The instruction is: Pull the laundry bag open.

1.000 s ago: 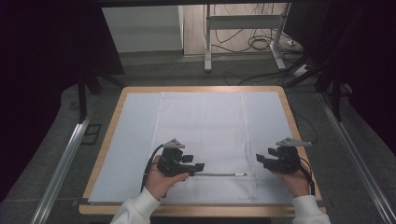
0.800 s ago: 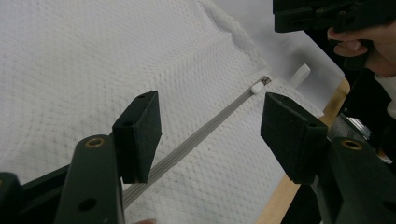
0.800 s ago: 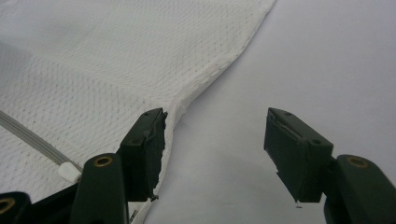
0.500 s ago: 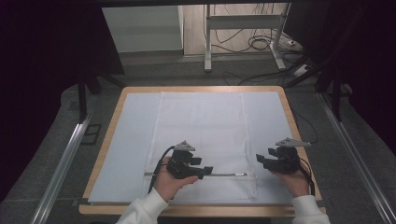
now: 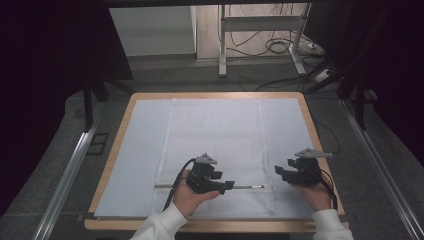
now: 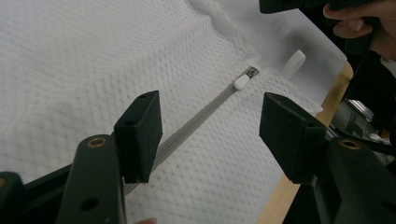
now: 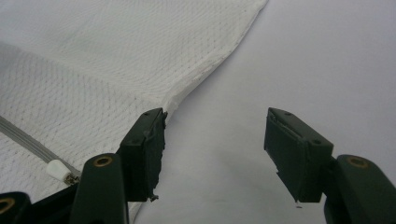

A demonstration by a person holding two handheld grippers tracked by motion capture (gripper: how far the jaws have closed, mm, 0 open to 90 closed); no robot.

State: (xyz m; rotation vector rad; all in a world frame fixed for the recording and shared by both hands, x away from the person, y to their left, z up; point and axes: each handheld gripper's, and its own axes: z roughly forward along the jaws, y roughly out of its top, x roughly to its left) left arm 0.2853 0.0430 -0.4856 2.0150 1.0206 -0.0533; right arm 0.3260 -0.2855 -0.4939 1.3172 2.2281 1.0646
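White mesh bag (image 5: 216,150) lying flat on the desk (image 5: 115,145), its grey zipper (image 5: 210,186) running along the near edge. Left gripper (image 5: 226,185) poised over the zipper, fingers (image 6: 139,135) spread. Right gripper (image 5: 279,172) at the bag's near right corner, fingers (image 7: 145,154) spread, pinching nothing.

- A wooden table (image 5: 121,130) with a pale rim carries everything; its bare edge runs along the near side and both flanks.
- A light blue-white sheet (image 5: 145,145) lies flat on the table top and covers nearly all of it inside the rim.
- A white mesh bag (image 5: 215,135) lies spread flat on the sheet, in the middle, reaching from the far edge to the near edge.
- The bag's grey zipper (image 5: 247,187) runs crosswise near its near end.
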